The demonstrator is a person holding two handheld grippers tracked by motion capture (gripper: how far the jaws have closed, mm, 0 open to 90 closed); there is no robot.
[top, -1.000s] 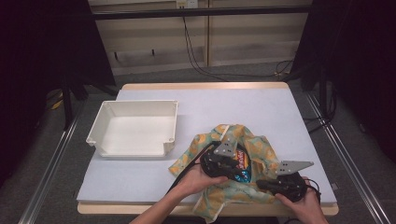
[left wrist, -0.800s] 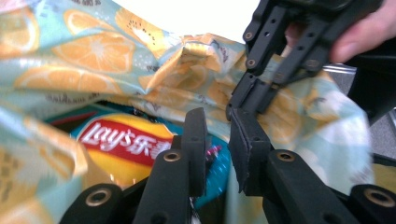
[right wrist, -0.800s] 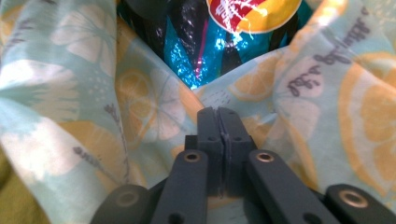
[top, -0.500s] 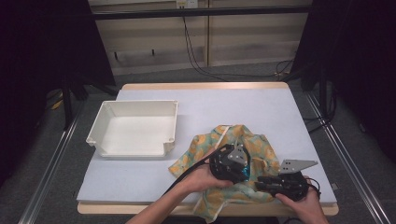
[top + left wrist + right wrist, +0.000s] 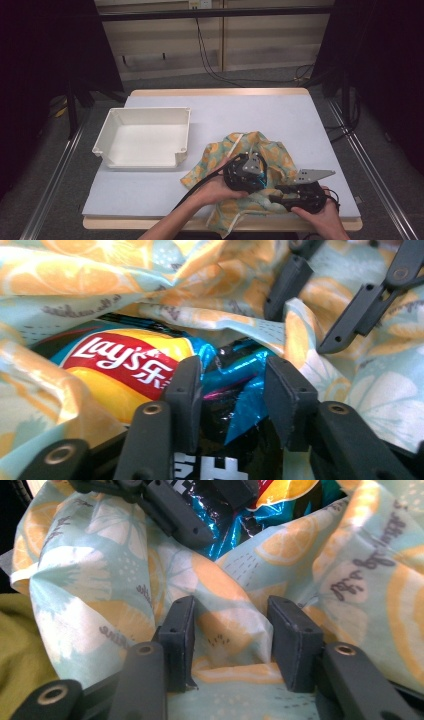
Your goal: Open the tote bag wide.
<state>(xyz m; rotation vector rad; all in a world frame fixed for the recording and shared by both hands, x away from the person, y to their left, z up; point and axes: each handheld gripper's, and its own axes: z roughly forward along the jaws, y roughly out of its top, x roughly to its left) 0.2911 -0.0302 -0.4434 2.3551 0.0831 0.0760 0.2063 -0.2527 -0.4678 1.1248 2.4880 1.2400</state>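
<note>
A lemon-print cloth bag (image 5: 265, 147) lies crumpled at the table's front right, with a Lay's chip bag (image 5: 125, 365) inside its opening. My left gripper (image 5: 250, 176) points down into the cloth. Its jaws (image 5: 232, 375) have just been opening and stand apart, with the chip bag's crinkled blue end loose between them. My right gripper (image 5: 277, 192) lies low at the front edge, pointing left. Its jaws (image 5: 232, 610) have just been opening too, and a fold of the cloth bulges between them unpinched. The left gripper's jaws (image 5: 175, 515) show at the top of the right gripper view.
A white rectangular tray (image 5: 140, 162) sits on the left half of the pale table (image 5: 280, 115). Cables trail from both grippers toward the front edge. Dark curtains and metal rails flank the table.
The left gripper has shifted slightly right and tipped further down over the chip bag. The right hand has stayed where it was at the front edge.
</note>
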